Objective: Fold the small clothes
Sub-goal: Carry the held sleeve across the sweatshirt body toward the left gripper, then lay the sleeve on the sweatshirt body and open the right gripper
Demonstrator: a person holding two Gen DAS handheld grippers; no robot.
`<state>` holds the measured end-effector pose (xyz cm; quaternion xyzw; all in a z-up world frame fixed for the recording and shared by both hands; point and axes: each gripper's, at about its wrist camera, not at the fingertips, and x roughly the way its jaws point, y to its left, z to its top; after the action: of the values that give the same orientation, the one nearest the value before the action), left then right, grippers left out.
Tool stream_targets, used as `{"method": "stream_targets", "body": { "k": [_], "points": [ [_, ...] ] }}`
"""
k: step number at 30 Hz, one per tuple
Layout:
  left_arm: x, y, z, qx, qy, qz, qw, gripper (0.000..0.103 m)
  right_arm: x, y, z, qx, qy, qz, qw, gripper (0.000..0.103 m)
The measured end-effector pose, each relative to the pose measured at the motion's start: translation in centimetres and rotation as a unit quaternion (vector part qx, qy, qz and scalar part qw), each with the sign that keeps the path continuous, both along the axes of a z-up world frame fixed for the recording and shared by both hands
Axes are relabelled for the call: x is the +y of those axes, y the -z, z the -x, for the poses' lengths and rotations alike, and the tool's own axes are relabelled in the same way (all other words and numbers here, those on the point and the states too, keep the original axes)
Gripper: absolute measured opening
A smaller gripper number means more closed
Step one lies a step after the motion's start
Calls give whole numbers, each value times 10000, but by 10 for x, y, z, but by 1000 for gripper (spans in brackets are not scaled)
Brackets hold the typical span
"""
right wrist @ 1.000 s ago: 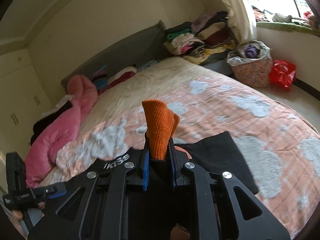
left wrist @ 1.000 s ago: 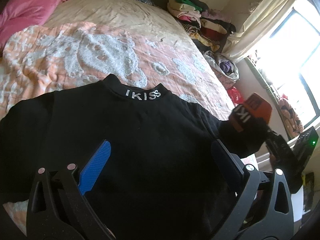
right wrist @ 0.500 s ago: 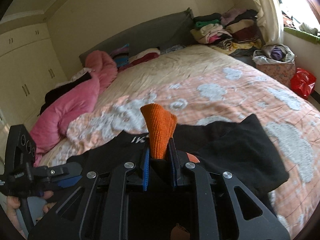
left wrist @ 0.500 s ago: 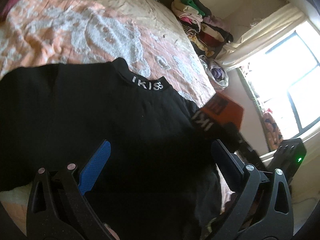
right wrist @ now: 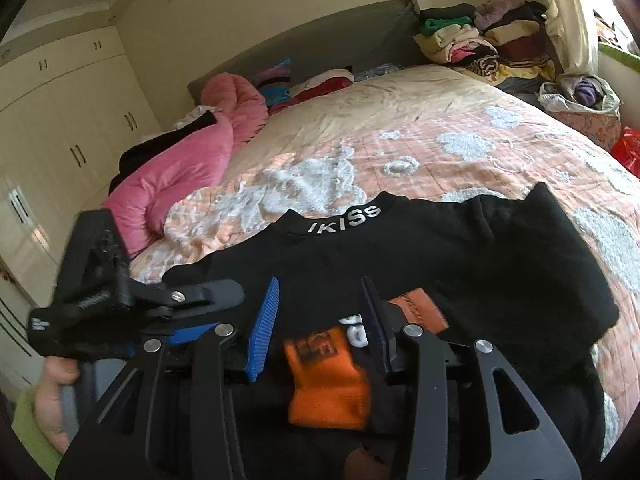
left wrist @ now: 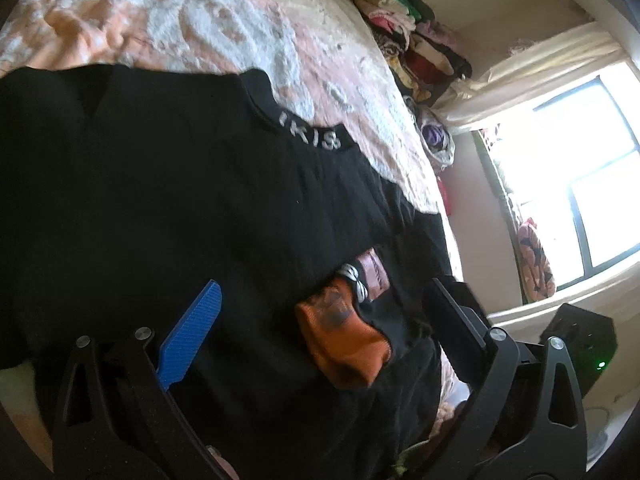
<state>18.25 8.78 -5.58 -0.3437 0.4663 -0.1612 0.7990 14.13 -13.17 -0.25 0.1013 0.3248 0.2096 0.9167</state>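
Note:
A small black sweater [left wrist: 168,200] with "IKISS" on its collar lies flat on the bed; it also shows in the right wrist view [right wrist: 460,256]. Its right sleeve is folded in over the body, and the orange cuff [left wrist: 344,344] rests on the chest, also seen from the right wrist [right wrist: 328,376]. My left gripper [left wrist: 320,304] is open and empty, hovering over the lower body of the sweater. My right gripper [right wrist: 320,304] is open, its fingers straddling the orange cuff without holding it.
The sweater lies on an orange-and-white quilt [right wrist: 440,148]. A pink duvet [right wrist: 180,168] is at the left, piles of clothes [right wrist: 480,40] at the headboard corner, a basket [right wrist: 580,108] by the bed. A window [left wrist: 580,160] is at the right.
My right gripper carried the orange cuff in over the sweater's body, laid it down and opened. The left gripper stayed open and tilted toward the right.

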Motion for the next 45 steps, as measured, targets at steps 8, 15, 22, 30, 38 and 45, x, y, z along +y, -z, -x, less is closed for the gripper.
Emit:
{"method": "stream_targets", "body": {
  "k": [8,15,22,30,38,45],
  "points": [
    [-43,16,-8,131,469,-308,9983,57,-46,-7,1,75,566,-67,9983,42],
    [-59,14,-7,-174,577,-642,9961,1,-82,-7,-6,135,980,-248,9948,42],
    [-54,-40,6,-1016,581,-744,9903,0,-104,-6,-8,166,1230,-320,9918,42],
    [-22,-95,32,-1671,230,-717,9831,0,-102,-2,-10,227,1143,-277,9928,42],
    [12,-84,42,-1350,-244,-874,9867,0,-93,6,-15,339,1021,-182,9940,42],
    [31,-65,43,-981,-442,-977,9894,1,-85,11,-18,386,878,-22,9954,42]
  ]
}}
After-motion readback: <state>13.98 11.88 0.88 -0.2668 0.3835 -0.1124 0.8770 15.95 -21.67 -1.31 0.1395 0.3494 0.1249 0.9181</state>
